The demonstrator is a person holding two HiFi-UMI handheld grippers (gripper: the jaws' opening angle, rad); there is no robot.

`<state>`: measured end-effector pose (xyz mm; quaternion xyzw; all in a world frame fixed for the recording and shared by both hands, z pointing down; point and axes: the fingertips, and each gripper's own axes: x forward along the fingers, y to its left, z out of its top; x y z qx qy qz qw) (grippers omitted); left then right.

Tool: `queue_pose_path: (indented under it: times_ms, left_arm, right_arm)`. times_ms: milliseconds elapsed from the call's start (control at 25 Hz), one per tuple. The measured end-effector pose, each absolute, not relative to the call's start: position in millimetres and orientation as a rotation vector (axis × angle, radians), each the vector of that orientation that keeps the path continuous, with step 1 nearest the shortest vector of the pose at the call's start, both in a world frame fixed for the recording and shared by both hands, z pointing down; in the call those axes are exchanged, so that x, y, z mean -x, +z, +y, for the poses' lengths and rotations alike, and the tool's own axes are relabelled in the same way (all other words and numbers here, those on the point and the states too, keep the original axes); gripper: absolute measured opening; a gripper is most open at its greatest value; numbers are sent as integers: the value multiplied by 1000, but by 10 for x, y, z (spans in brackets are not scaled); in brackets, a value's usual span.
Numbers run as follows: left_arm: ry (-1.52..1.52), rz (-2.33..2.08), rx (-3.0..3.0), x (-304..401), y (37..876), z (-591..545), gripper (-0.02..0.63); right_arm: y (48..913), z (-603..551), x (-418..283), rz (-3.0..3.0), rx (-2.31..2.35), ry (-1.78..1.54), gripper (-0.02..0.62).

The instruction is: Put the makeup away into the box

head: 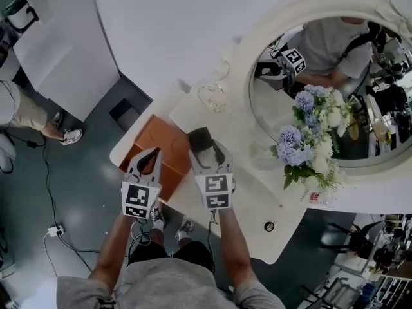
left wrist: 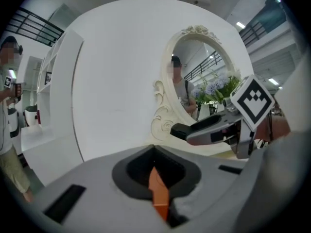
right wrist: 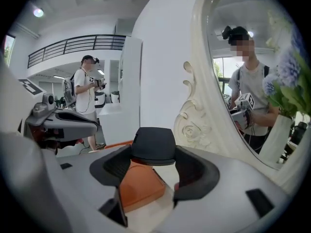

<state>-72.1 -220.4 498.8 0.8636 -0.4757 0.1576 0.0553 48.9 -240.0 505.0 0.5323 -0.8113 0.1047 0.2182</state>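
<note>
An orange box [head: 164,139] lies at the left end of the white dressing table [head: 257,198]. My right gripper [head: 205,148] hangs over the box's right edge, shut on a black makeup case [head: 201,137]. In the right gripper view the case [right wrist: 153,144] spans the gap between the pads, and the box [right wrist: 141,186] lies below it. My left gripper [head: 153,152] hovers over the box's left part; its fingertips meet with nothing between them. In the left gripper view a sliver of the orange box [left wrist: 158,191] shows through its jaws, and the right gripper [left wrist: 182,130] is at the right.
A large oval mirror [head: 283,108] leans at the table's back, with a vase of blue and white flowers [head: 315,134] in front. A clear glass piece [head: 212,95] stands behind the box. A small dark round thing [head: 269,226] lies near the front edge. A person [head: 26,108] stands at left.
</note>
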Motion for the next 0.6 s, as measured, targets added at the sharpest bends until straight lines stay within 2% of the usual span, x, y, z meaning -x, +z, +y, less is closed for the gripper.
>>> queue_pose_path:
  times_ms: [600]
  left_arm:
    - [471,-1701,-2412,1788,5076,-1519,0]
  right_arm:
    - [5269,-1802,717,-2378,-1144,240,299]
